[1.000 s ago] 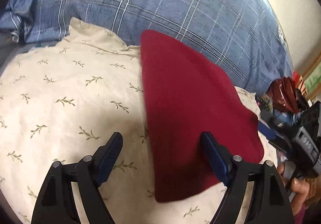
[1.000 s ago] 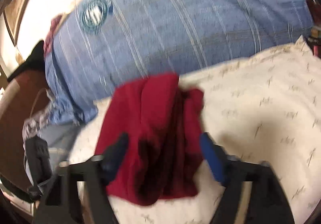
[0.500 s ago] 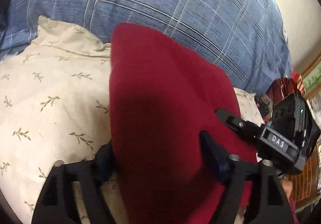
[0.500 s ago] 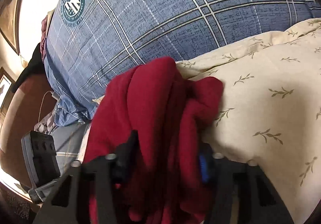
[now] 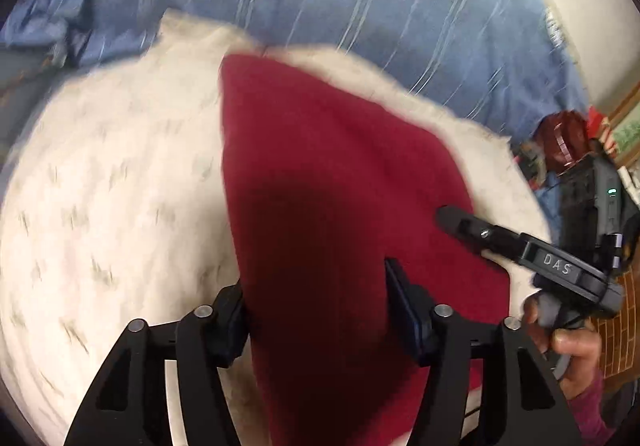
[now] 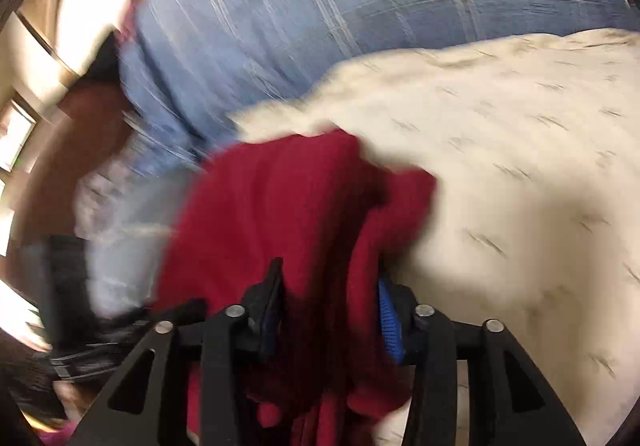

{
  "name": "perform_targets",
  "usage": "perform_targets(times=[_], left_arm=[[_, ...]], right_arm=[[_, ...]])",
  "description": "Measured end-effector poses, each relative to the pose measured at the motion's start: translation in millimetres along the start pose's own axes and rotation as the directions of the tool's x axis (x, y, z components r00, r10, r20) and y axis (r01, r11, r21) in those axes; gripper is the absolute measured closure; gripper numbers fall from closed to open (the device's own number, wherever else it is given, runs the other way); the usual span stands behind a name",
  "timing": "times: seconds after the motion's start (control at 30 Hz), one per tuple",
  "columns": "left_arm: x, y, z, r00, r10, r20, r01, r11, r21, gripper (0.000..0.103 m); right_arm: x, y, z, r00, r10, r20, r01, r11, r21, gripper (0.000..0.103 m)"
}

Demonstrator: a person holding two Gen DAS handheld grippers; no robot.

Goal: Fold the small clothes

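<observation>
Left gripper (image 5: 316, 302) has the red garment (image 5: 340, 182) between its jaws; they have just been closing, and I cannot tell whether the pads press the cloth. Right gripper (image 6: 328, 302) sits over a bunched fold of the same garment (image 6: 280, 206), its jaws closed hard and then eased slightly wider; whether the blue pad (image 6: 389, 320) at lower centre presses that fold I cannot tell through the blur. Compared with a second ago, both tools were then spread wide with the cloth lying loose on the cream leaf-print pillow (image 5: 112, 206); now each has drawn in around an edge. In the left view the garment runs from the middle of the frame down to the lower edge, and the right tool's finger (image 5: 460, 220) reaches onto it from the right side, a hand (image 5: 568, 350) behind it. In the right view the garment sits lower centre, rumpled, with the pillow to the right and the blue plaid bedding (image 6: 360, 6) across the top. Both frames are smeared, so the tools are in motion. My judgement: the grab stage is about done and the lift or carry-over for a fold comes next. Risk I note: the right side holds several layers, so the fold may come out uneven.
</observation>
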State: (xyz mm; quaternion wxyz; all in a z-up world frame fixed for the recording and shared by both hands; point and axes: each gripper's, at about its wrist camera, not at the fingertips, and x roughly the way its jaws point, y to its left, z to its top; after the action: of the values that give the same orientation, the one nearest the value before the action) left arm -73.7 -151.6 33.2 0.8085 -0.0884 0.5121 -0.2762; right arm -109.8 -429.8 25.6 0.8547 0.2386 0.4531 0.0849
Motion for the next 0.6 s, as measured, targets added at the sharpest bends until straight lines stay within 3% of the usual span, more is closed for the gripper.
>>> perform_targets(times=[0.13,0.27,0.43,0.47,0.53,0.6], left_arm=[[-10.8,1.4,-6.4,0.998,0.028,0.06,-0.027,0.999,-0.021,0.036],[-23.2,-14.4,-12.1,0.984,0.119,0.129,-0.124,0.992,0.031,0.034],[-40.5,-23.0,-35.3,0.97,0.178,0.167,-0.188,0.981,0.042,0.032],[-44.1,-24.4,-38.9,0.966,0.189,0.176,-0.2,0.979,0.046,0.031],[-57.5,-32.5,-50.0,0.954,0.219,0.203,-0.234,0.971,0.056,0.029],[-67.8,-35.6,-58.8,0.942,0.247,0.229,-0.268,0.961,0.063,0.029]], right_arm=[[-44.6,24.4,-8.7,0.992,-0.063,0.111,0.072,0.994,-0.08,0.052],[-76.1,69.5,-17.7,0.988,0.002,0.155,0.034,0.973,-0.229,0.068],[-55.5,81.9,-39.6,0.995,-0.019,0.094,0.048,0.949,-0.311,0.081],[-46.0,79.1,-43.2,0.996,-0.046,0.077,0.068,0.947,-0.314,0.086],[-30.7,68.6,-52.4,0.982,-0.169,0.087,0.188,0.926,-0.326,0.097],[-24.0,57.2,-57.5,0.977,-0.193,0.095,0.213,0.93,-0.3,0.098]])
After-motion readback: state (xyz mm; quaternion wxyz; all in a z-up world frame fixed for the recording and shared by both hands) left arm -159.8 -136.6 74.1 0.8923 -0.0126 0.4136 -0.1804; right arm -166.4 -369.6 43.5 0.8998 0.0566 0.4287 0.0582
